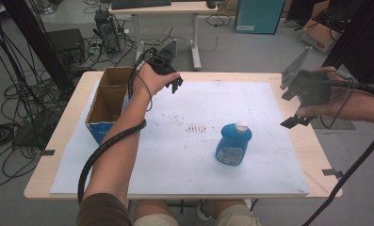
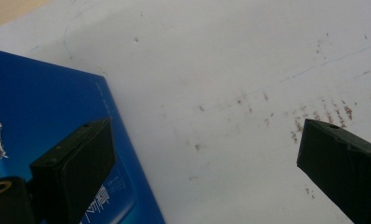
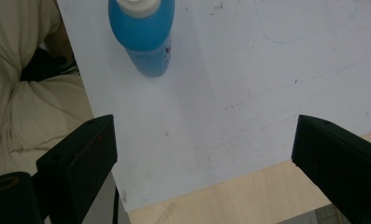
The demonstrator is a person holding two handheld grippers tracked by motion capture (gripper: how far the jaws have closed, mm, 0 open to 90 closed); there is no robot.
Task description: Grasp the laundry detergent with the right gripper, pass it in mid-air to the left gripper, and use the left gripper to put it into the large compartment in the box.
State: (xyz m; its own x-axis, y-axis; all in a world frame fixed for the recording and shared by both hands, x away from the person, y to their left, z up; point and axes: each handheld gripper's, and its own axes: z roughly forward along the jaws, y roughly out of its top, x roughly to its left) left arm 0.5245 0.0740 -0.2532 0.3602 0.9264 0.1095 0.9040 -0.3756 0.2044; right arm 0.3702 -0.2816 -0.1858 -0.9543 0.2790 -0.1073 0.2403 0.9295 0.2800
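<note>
Both grippers are wide apart and empty: left gripper [image 1: 175, 84] at upper left by the box [image 1: 110, 101], right gripper [image 1: 297, 120] at right, ready for the blue bottle [image 1: 233, 143] standing in the middle

bottle [image 1: 233, 143] upright on sheet [image 1: 175, 165], box [image 1: 108, 101] at its left edge

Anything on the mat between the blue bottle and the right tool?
Nothing: in the high view, bare white mat separates the blue plastic bottle with a white cap from the open right tool.
</note>
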